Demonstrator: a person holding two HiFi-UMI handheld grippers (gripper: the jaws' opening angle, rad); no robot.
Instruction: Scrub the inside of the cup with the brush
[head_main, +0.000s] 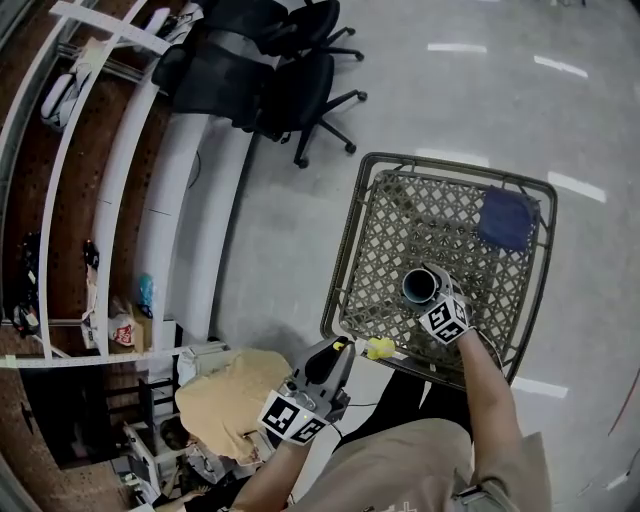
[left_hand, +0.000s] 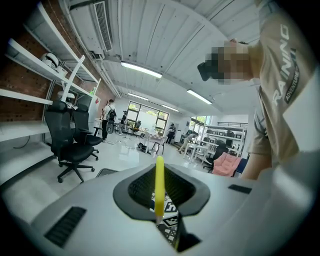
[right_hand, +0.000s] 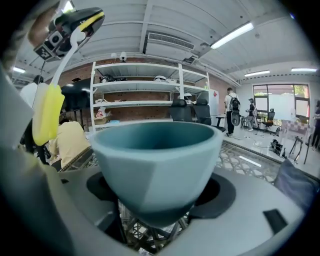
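The cup (head_main: 420, 286), a blue-grey bowl-shaped one with faceted sides, sits upright with its mouth up in the near half of the lattice table (head_main: 400, 215). No print shows on it. Whether its foot rests on the table's lattice or hangs just above cannot be told.

The right gripper (head_main: 436, 302) reaches in from the table's near edge. Its jaws are spread wide on either side of the cup's narrow lower part, close to it but released rather than squeezing.

At the table's near rim, left of the cup and apart from it, hangs the brush (head_main: 380, 348), with a yellow head on a pale stem. The left gripper (head_main: 338, 352), just off that rim, is clenched on the brush's thin yellow handle (left_hand: 159, 185).

Both grippers carry cubes with black-and-white square markers, which bear no words. The only writing is on the wearer's beige shirt (left_hand: 287, 70): large letters that look like "RAINING" with the start lost in a fold, and a smaller line beginning "ADVENTURE".

A blue cloth (head_main: 507, 219) lies at the table's far right corner. Black office chairs (head_main: 290, 85) stand beyond the table's far left corner. White shelves (head_main: 110, 170) on a brick wall run well to the table's left. A person in a yellowish top (head_main: 225, 400) crouches near the table's near left side.
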